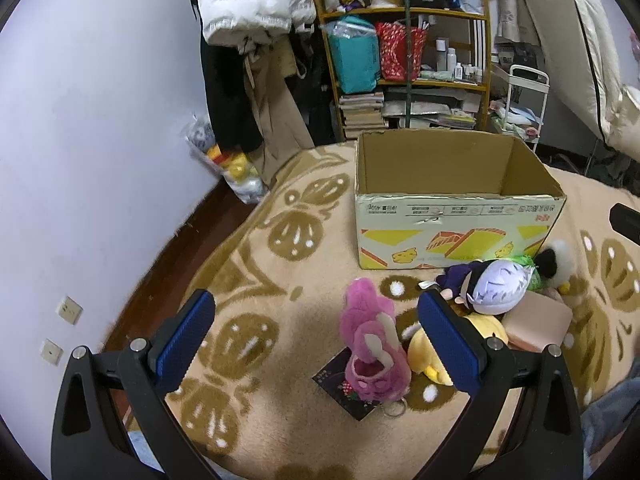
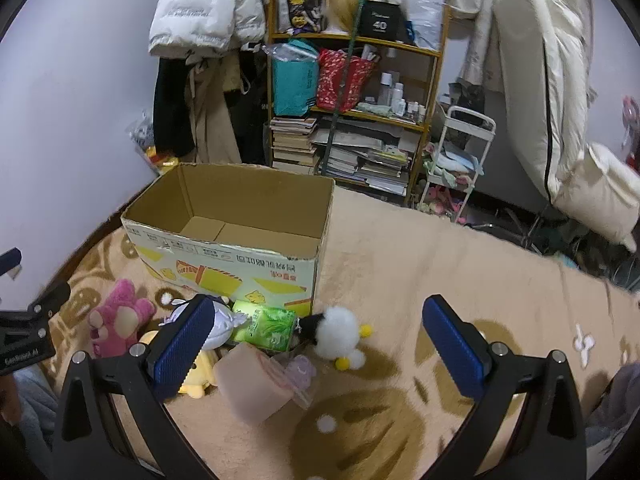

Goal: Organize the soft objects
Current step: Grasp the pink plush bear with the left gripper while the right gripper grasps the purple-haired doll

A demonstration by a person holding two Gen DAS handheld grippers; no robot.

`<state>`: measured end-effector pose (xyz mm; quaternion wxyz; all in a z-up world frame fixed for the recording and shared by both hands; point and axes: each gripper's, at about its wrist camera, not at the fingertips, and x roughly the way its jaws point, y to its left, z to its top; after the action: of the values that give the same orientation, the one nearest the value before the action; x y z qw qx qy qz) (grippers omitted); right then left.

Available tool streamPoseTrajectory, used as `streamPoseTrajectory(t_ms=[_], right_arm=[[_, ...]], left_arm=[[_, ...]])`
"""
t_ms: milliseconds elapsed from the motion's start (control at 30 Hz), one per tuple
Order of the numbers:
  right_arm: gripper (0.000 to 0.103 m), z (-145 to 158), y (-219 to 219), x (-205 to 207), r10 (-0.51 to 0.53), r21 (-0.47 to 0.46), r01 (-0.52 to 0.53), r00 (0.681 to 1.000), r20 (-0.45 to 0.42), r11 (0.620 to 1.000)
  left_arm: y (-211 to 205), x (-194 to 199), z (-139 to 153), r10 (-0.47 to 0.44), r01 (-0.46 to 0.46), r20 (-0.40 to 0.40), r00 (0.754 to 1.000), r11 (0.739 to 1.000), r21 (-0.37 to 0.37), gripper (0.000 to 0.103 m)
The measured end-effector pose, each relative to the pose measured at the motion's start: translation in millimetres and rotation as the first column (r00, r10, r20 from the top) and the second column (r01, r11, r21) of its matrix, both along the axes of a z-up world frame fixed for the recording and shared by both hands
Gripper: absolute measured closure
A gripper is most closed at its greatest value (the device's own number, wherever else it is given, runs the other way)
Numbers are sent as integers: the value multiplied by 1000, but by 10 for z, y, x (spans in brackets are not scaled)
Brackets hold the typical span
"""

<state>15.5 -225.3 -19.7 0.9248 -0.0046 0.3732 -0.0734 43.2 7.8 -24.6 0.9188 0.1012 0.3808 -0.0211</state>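
Both pairs of jaws are being held wide apart and empty: the left gripper [image 1: 316, 340] is being hovered over the pink plush [image 1: 374, 344], the right gripper [image 2: 320, 344] over the pile beside it. That pink plush is lying on the blanket [image 1: 280, 320], on a dark card [image 1: 344, 390] and just in front of the open box [image 1: 456, 216], which is being shown empty inside. It is probably being lined up as the first pick. For a sound grasp, the body is best being closed on across its thick middle, not the keyring [image 1: 394, 408], with the card being left behind. Touching it on one side are the yellow plush [image 1: 428, 354] and the white-haired doll [image 1: 500, 286], so the far finger [image 1: 448, 340] is best being lowered between them. Further out, a pink block [image 2: 256, 380], a green pack [image 2: 266, 328] and a white plush [image 2: 340, 336] are being left for the right gripper.
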Motion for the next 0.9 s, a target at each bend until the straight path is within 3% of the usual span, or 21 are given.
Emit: streamPoseTrajectory(t_ms=[233, 400, 900], right_arm=[[0, -10, -172, 297, -29, 124, 33, 999, -32, 992], [0, -171, -183, 485, -26, 142, 37, 997, -76, 989], [0, -745, 306, 745, 132, 235, -82, 970, -203, 968]], left_arm=[[-23, 233, -131, 16, -17, -74, 997, 1000, -14, 3], [-66, 359, -288, 14, -14, -130, 991, 1000, 1, 3], [-184, 498, -769, -12, 33, -314, 949, 997, 64, 3]])
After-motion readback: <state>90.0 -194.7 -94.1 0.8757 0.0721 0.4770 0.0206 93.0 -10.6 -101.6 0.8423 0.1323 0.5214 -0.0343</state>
